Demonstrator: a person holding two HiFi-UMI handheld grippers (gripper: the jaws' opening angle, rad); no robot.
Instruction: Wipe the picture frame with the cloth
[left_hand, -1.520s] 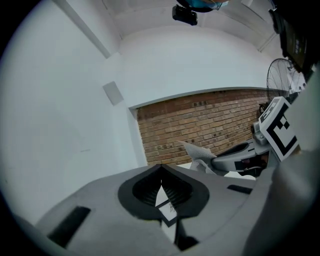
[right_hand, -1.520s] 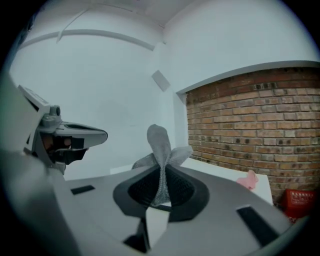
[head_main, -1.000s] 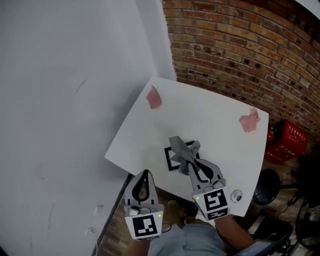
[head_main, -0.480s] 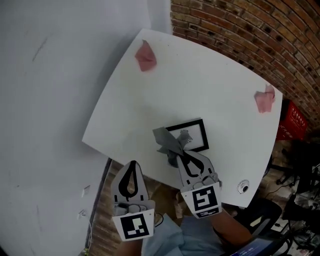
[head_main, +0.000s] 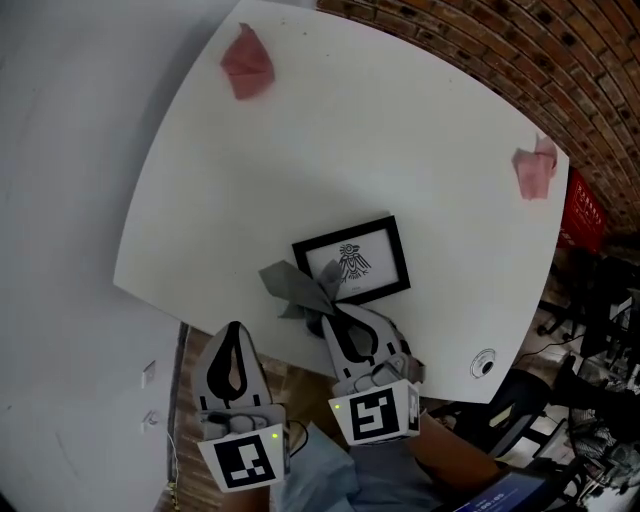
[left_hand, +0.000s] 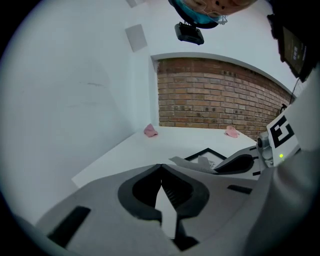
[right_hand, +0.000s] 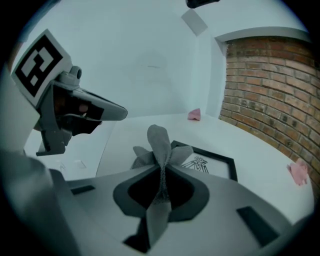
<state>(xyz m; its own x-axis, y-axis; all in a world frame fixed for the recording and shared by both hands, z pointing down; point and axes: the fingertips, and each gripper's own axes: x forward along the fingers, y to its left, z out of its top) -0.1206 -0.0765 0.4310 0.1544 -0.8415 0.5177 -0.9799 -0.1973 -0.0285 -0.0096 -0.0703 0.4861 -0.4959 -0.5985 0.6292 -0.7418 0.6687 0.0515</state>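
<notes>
A black picture frame (head_main: 352, 262) with a small bird print lies flat on the white table (head_main: 400, 130), near its front edge. My right gripper (head_main: 326, 308) is shut on a grey cloth (head_main: 293, 288), which bunches out past the jaws over the frame's near left corner. In the right gripper view the cloth (right_hand: 161, 142) stands up between the jaws, with the frame (right_hand: 212, 162) just beyond it. My left gripper (head_main: 232, 332) is shut and holds nothing. It hovers off the table's front edge, left of the right one. In the left gripper view its jaws (left_hand: 161, 168) meet at the tips.
Two crumpled pink cloths lie on the table, one at the far left corner (head_main: 246, 62) and one at the right edge (head_main: 535, 170). A round cable hole (head_main: 483, 362) sits near the front right corner. A brick wall (head_main: 560, 60) stands behind, a white wall (head_main: 60, 200) at left.
Both grippers have come down toward the table. The right one carried the cloth down to the frame's near left corner. The table now fills more of the head view.
</notes>
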